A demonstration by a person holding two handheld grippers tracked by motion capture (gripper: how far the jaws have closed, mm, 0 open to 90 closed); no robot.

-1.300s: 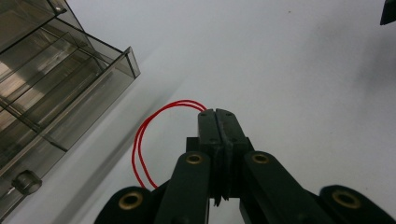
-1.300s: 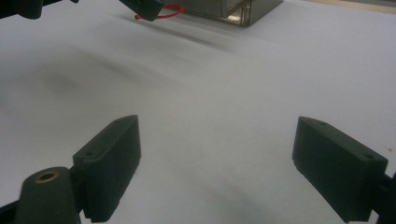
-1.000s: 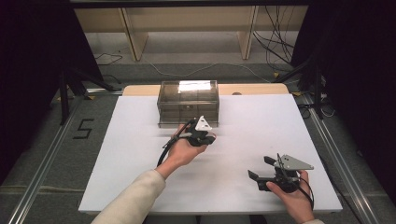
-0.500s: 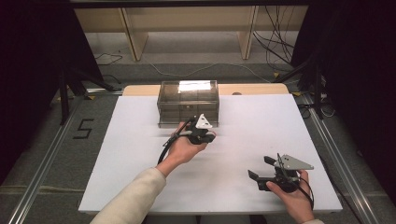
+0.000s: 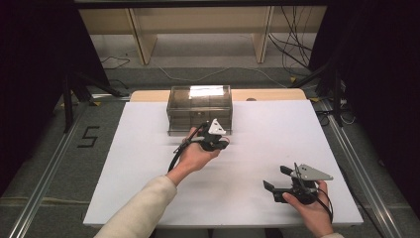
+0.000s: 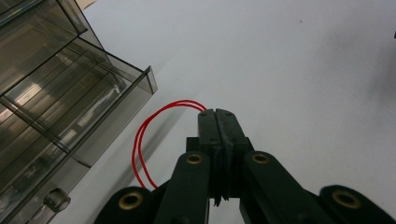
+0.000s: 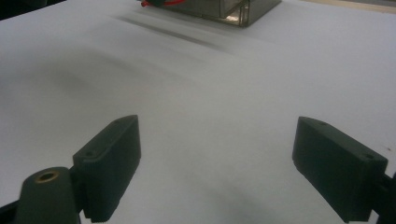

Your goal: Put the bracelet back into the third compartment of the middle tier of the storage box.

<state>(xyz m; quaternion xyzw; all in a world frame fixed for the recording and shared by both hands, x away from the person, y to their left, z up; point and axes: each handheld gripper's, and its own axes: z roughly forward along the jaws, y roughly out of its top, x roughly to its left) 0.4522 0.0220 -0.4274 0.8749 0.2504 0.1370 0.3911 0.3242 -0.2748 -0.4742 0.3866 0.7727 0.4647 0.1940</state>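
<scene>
Left gripper holds the red loop beside the box; almost nothing has changed in the last second.

At the centre of the high view, your left gripper (image 5: 221, 144) is closed tight on a thin red wire loop (image 6: 148, 135), and it has kept its place just in front of the smoky transparent box (image 5: 200, 110) since the earlier pictures. In the left gripper view the loop curves out at the left of the closed jaws, close to the open drawer (image 6: 88, 119) of the box but apart from it. At the lower right, your right gripper (image 5: 275, 179) rests over the white counter (image 5: 133, 163) as before, jaws wide open and holding nothing. I judge that the loop goes into the drawer next.
</scene>
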